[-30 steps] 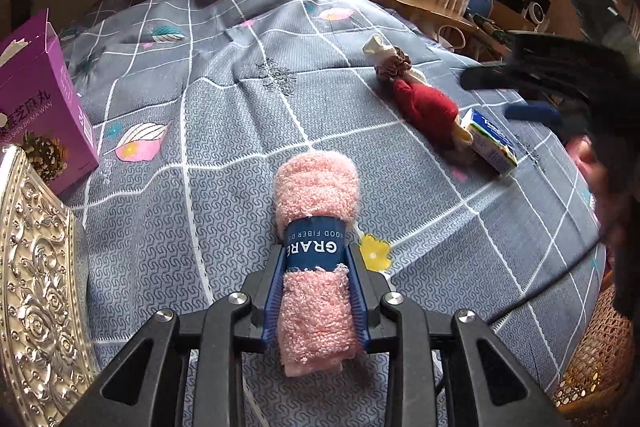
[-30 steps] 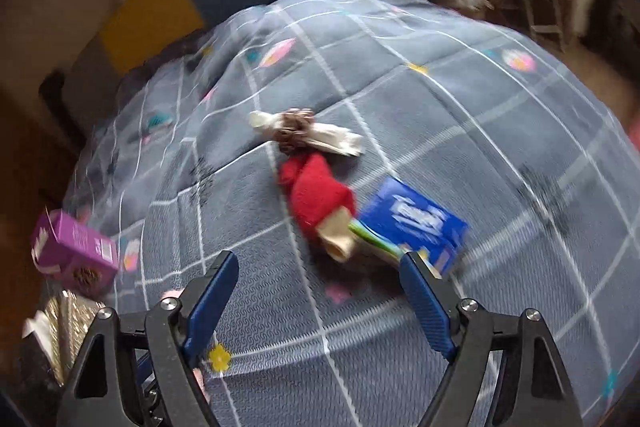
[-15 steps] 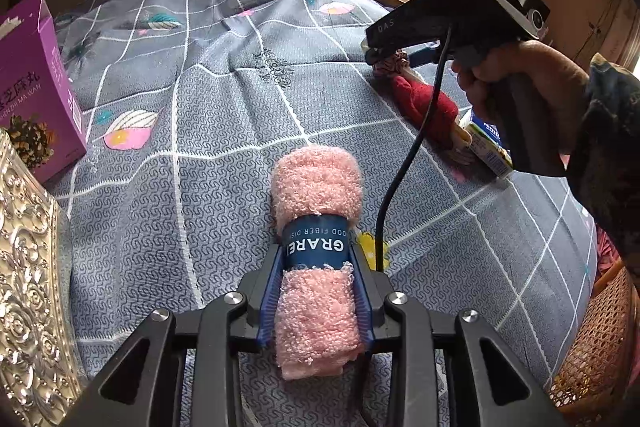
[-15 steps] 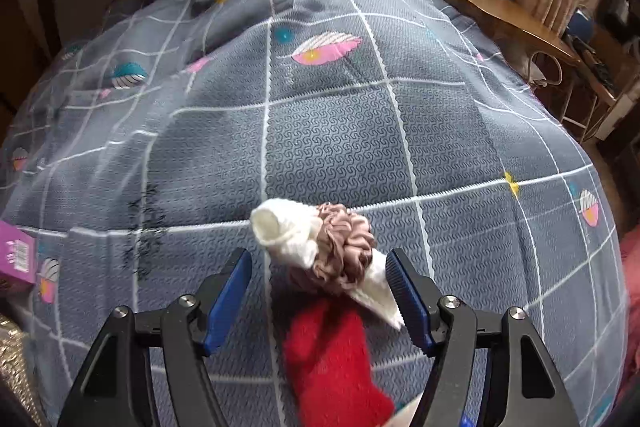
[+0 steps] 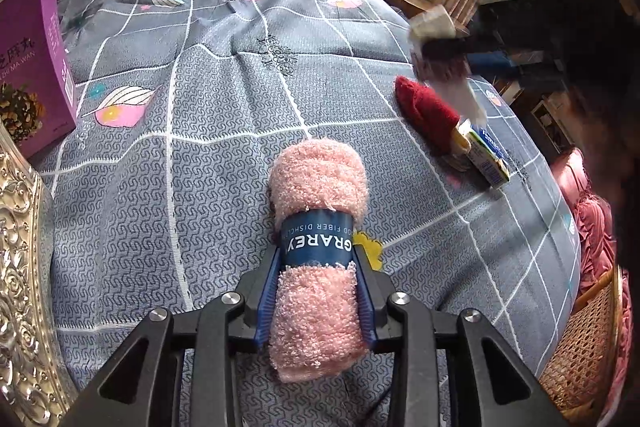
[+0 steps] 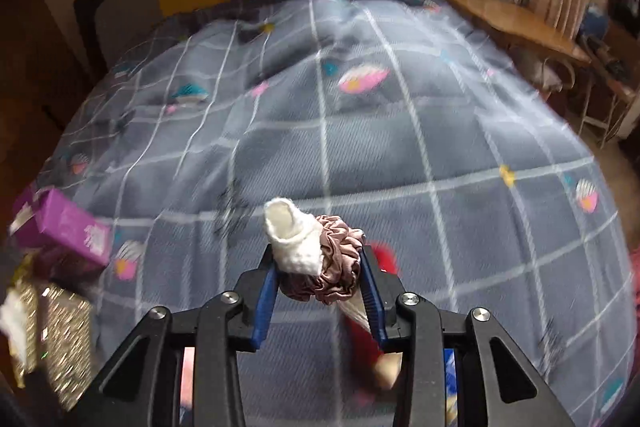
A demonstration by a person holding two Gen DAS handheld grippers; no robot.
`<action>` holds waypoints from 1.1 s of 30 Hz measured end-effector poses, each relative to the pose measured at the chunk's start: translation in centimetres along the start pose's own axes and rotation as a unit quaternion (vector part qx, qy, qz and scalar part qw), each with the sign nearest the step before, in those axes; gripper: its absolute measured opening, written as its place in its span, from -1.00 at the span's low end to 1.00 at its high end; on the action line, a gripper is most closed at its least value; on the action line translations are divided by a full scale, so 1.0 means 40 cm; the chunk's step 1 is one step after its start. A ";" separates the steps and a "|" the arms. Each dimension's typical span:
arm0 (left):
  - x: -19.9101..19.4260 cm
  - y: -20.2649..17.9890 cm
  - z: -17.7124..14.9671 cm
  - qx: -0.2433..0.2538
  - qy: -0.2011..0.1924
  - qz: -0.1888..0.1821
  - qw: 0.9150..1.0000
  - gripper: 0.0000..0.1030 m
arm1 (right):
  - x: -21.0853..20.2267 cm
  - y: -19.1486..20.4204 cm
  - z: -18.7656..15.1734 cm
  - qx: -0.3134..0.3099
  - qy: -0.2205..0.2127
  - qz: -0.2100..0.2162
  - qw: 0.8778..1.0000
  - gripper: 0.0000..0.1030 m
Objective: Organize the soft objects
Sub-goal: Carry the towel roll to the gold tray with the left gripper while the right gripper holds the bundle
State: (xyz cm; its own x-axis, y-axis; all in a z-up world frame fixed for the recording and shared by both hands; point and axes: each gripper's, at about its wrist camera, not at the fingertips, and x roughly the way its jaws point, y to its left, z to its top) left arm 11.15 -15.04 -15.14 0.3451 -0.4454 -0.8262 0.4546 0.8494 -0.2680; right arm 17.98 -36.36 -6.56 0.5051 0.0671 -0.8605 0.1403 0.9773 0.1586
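Covering nearly everything in both views is a bed under a grey quilt (image 5: 208, 187) with a white grid and scattered leaf and flower prints; a blue and yellow headboard stands behind it and a wooden desk (image 6: 516, 23) runs along the curtained wall. A purple cardboard box (image 5: 32, 67) stands at the left edge of the quilt, just beside an embossed silver tray (image 5: 20, 287).

The left tool (image 5: 316, 291) pinches a rolled pink fluffy dishcloth with a dark blue paper band (image 5: 316, 227), its blue pads pressed into the roll's near half while the far end points out over the quilt, much as it did a second ago.

The change is on the other side. A second ago the right tool (image 6: 320, 283) hung spread above the quilt; now its jaws are pressed together on a white sock bundled with a mauve satin scrunchie (image 6: 316, 251), and the bundle is off the quilt, blurred in the left wrist view above a red sock (image 5: 424, 111) that lies beside a small blue and white tissue pack (image 5: 488, 159).

Both tools now carry one soft thing each, so the picking step looks done for these two. The red sock is left to collect. Where the soft things belong cannot be told.
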 end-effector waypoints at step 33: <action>-0.434 0.432 0.485 -0.127 -0.110 0.188 0.968 -0.39 | 0.069 0.074 -0.280 -0.060 0.061 -0.009 0.996 -0.23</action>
State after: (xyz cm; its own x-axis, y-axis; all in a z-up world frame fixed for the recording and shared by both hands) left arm 28.94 1.88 4.17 0.6262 -0.1160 -0.7710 0.0549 0.9930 -0.1048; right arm 10.26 -31.01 -13.90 0.3945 0.0666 -0.9165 0.0412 0.9951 0.0901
